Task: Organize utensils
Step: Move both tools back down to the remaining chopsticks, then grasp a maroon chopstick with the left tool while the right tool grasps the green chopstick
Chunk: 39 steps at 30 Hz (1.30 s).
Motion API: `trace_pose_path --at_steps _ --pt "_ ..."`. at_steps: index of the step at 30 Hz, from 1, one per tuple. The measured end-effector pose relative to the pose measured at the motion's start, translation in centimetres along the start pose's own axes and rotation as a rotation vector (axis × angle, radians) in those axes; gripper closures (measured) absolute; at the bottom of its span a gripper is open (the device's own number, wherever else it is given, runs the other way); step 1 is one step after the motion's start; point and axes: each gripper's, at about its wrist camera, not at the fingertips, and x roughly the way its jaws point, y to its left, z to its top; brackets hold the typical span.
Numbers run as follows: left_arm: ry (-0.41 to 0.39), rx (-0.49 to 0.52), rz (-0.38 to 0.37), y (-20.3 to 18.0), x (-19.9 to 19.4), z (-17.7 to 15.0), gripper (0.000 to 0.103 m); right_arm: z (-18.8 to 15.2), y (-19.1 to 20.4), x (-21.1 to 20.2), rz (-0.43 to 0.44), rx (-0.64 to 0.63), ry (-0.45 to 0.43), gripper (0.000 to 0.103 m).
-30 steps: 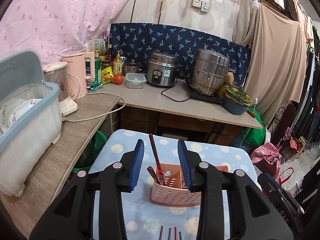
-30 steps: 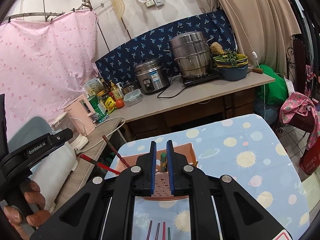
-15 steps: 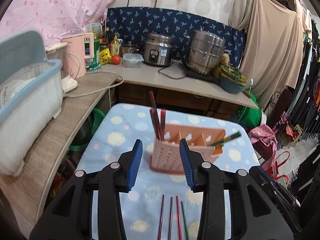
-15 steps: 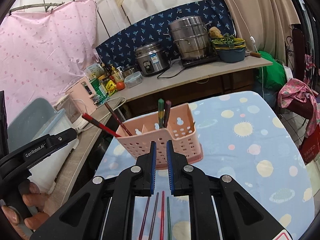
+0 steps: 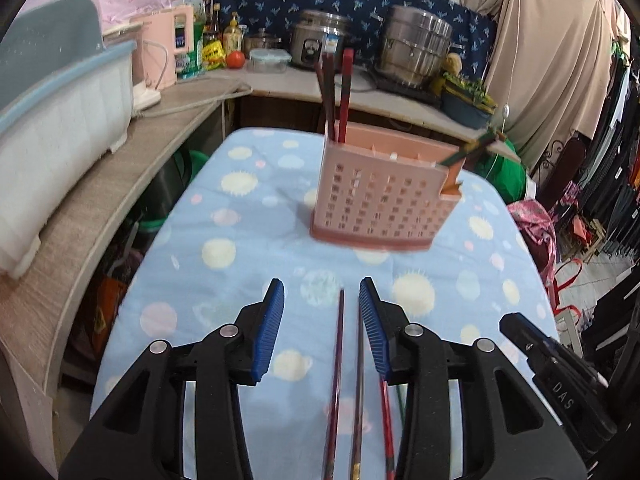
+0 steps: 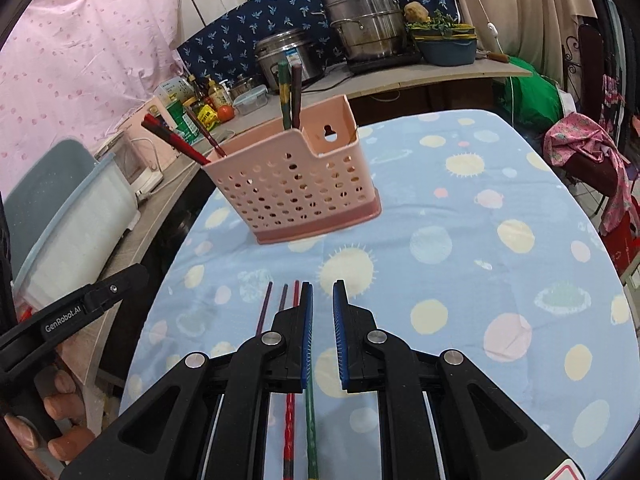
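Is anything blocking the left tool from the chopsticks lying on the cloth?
Nothing visible. The left tool, its jaws opening, hangs over two loose chopsticks; only bare cloth lies between them and the holder.

Both wrist cameras are looking steeply down, close over the table (image 5: 248, 248); both are sharing the basket (image 5: 384, 200) at 12 o'clock.

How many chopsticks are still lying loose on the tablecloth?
4, side by side below the pink holder: purple, dark purple, red, green. The fingers partly hide them.
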Motion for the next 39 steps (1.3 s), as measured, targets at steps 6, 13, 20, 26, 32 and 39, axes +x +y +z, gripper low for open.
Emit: trace_pose_path --at_steps 6,13,20,26,32,39 --pt "0.095 0.029 0.022 0.4 1.8 -4.8 0.061 -3.4 0.0 0.8 -0.026 -0.029 0.067 0.086" --pt "0.15 0.055 0.04 0.6 2.7 -8.4 0.055 -6.8 0.0 1.9 -0.036 -0.051 0.145 0.086" --pt "0.179 0.077 0.051 0.4 3.3 -10.1 0.051 -9.1 0.5 2.2 -0.042 -0.082 0.187 0.081" --pt "0.196 0.096 0.054 0.0 3.7 -11.2 0.043 -10.3 1.0 2.5 -0.042 -0.11 0.212 0.08" --pt "0.218 0.119 0.053 -0.4 3.9 -12.2 0.042 -11.2 1.5 2.7 -0.038 -0.135 0.231 0.08" --pt "0.24 0.142 0.057 -0.7 4.1 -13.2 0.042 -11.9 2.0 2.8 -0.033 -0.154 0.247 0.08"
